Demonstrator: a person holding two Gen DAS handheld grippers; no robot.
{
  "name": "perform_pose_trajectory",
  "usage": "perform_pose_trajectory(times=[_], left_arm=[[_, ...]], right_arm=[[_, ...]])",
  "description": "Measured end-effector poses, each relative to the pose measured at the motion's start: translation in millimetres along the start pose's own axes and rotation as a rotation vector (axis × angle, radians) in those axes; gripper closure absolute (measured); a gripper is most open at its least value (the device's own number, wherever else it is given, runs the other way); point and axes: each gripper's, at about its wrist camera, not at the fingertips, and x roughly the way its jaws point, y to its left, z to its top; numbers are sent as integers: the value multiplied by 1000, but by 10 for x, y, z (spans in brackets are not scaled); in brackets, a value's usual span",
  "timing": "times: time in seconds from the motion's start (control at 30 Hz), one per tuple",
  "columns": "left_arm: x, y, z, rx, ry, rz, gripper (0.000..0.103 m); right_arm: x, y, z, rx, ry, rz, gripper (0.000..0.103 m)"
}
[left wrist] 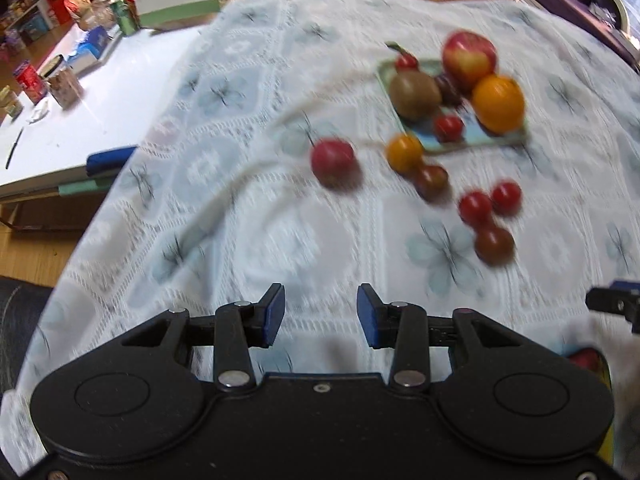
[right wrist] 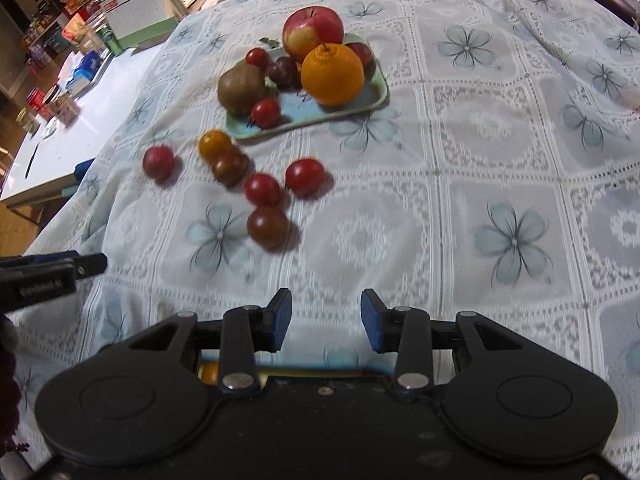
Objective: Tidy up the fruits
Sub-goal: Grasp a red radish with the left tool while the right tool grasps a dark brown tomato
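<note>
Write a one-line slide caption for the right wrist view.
Open right gripper hovers over the floral tablecloth, facing six loose cherry tomatoes and a tray of fruit.

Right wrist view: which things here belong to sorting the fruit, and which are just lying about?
For the job:
- green tray holding apple, orange, kiwi
- loose small tomatoes on the tablecloth: red, yellow, dark
- both grippers, open and empty: right, left

Lying about:
- white side table with cans and boxes
- calendar
</note>
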Motion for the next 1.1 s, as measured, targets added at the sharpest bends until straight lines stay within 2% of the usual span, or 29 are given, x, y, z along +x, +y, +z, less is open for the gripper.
perform_pose_trajectory(times=[0.13,0.53,0.87,1.1], left_arm=[[103,42,209,-14,-34,13,55],[487,9,651,-46,-58,-54,55],[752,-91,784,-35,-57,-80,53],[797,-164,814,10,-98,-30,49]], right_arm=[[138,45,170,4,-2,10,62],[524,288,454,-14,46,81,60],[734,372,565,-22,69,91,58],[946,414,582,-29,101,85,57]])
